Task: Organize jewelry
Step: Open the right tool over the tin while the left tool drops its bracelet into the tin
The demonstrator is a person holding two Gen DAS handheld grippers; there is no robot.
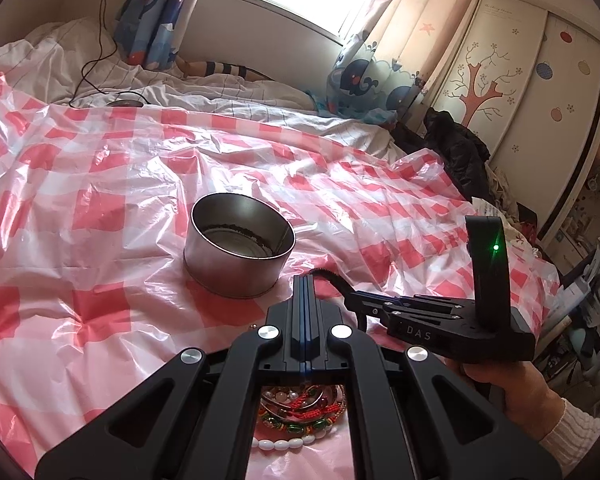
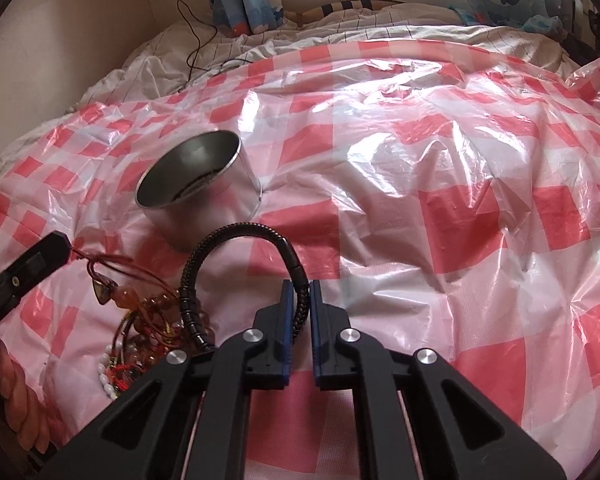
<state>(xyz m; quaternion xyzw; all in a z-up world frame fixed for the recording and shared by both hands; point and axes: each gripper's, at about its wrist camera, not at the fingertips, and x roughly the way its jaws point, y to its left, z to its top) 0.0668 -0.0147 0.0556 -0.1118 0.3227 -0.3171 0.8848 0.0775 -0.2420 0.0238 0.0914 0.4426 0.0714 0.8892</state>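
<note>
A round metal tin stands open on the red-and-white checked plastic sheet that covers the bed. Under my left gripper lies a tangled jewelry pile of beaded bracelets and red cords. The left gripper is shut, and a red cord with a pendant runs from its tip down to the pile. My right gripper is shut on a black braided bracelet, which arches up just in front of the tin.
White bedding lies beyond the sheet, with a black cable trailing across it. Whale-print curtains hang at the window. A dark jacket sits at the bed's right edge. A hand holds the right gripper.
</note>
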